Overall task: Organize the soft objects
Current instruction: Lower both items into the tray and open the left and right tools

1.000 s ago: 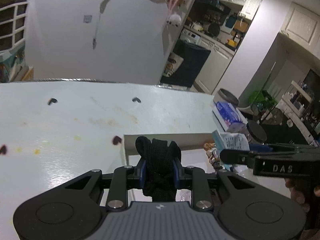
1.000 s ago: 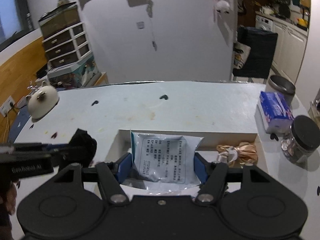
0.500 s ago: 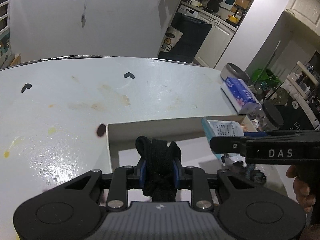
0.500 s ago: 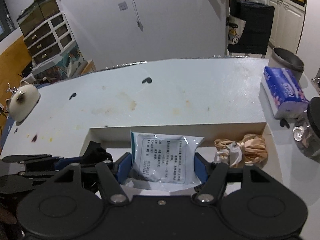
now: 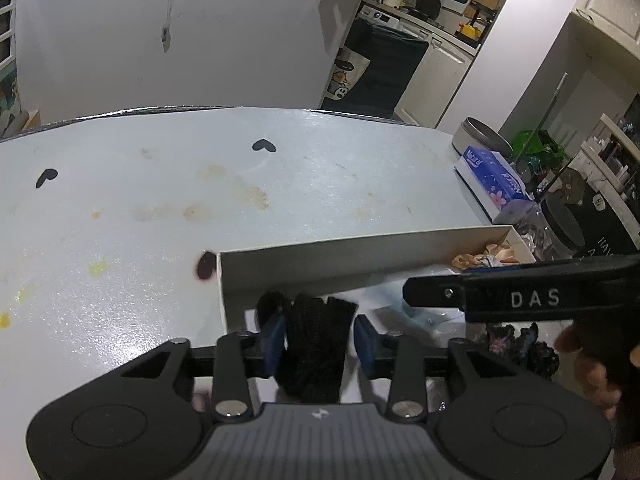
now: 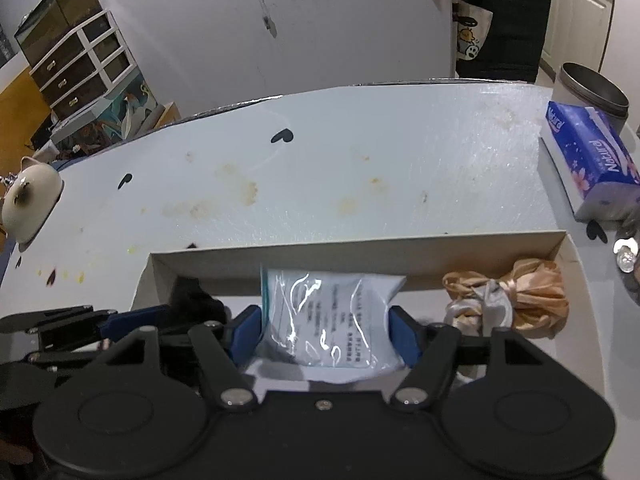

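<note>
The black knitted bundle (image 5: 316,344) sits low in the middle of the left wrist view, between the blue pads of the left tool (image 5: 319,344), over the left end of the white box (image 5: 360,256). The jaws of this tool are opening; a gap shows on the right side of the bundle, so the grip looks released. The risk here is that the soft knit catches on the left pad and gets dragged out of the box when the tool lifts.

In the right wrist view, the clear plastic packet (image 6: 328,320) stands in the lower middle, between the pads of the right tool (image 6: 326,334), which are also opening, while both pads seem still against it. It may tip forward or slide onto the peach fabric bundle (image 6: 516,304) at the right end of the box.

The two tools are close together above the box, so they could knock each other. The stained surface (image 6: 320,176) spreads behind.
</note>
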